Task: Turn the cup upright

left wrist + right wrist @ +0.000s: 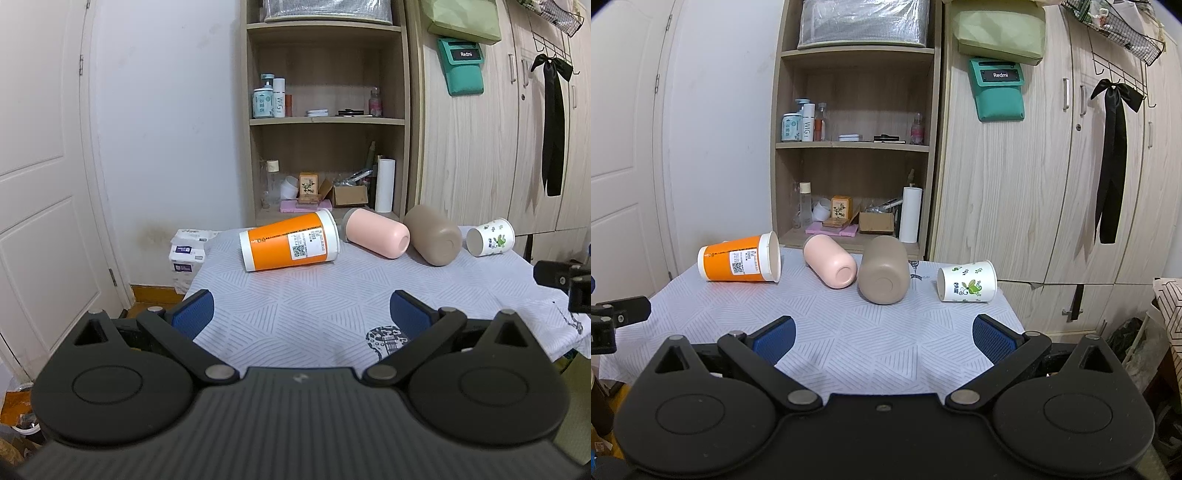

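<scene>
Several cups lie on their sides in a row at the far edge of a cloth-covered table (314, 295). From left to right: an orange paper cup (288, 242) (740, 263), a pink cup (376, 232) (831, 264), a brown cup (432, 234) (884, 271) and a small white cup with green print (489, 237) (967, 281). My left gripper (301, 314) is open and empty above the near part of the table. My right gripper (884, 338) is open and empty, also short of the cups.
A wooden shelf unit (325, 122) with bottles, boxes and a paper roll stands behind the table. A wardrobe (1052, 166) stands at the right, a white door (44, 166) at the left. Tissue packs (186, 254) sit on the floor left of the table.
</scene>
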